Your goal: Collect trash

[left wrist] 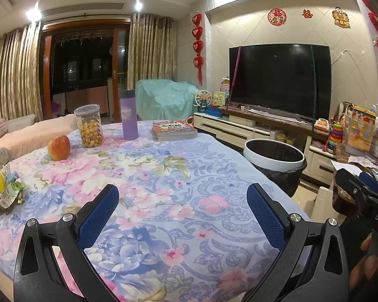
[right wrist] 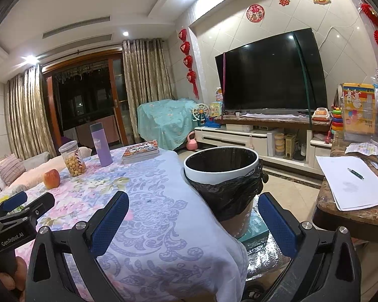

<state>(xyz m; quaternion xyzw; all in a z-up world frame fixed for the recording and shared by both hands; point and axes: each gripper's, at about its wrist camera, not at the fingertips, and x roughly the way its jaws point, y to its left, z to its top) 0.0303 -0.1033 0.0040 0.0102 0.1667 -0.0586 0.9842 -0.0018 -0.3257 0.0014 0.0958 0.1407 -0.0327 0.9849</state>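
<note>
Your surface (left wrist: 163,176), draped in a floral cloth, takes up most of both views, and the trash bin (right wrist: 221,166) with its black liner stands on the floor just off its right edge. On the far part of the surface stand a stack of books (left wrist: 174,130), a purple bottle (left wrist: 129,114), a jar of snacks (left wrist: 89,125) and an apple (left wrist: 59,147); none of these look like trash. The trash itself, crumpled green wrappers (left wrist: 5,196), lies at the left edge, well apart from the bin. Your left gripper (left wrist: 182,214) hovers over the near part of the surface, jaws wide apart and holding nothing; your right gripper (right wrist: 192,224) is the same, near the bin. The likely slip: thin wrappers may slide or be caught with the cloth, dragging it and toppling the bottle
</note>
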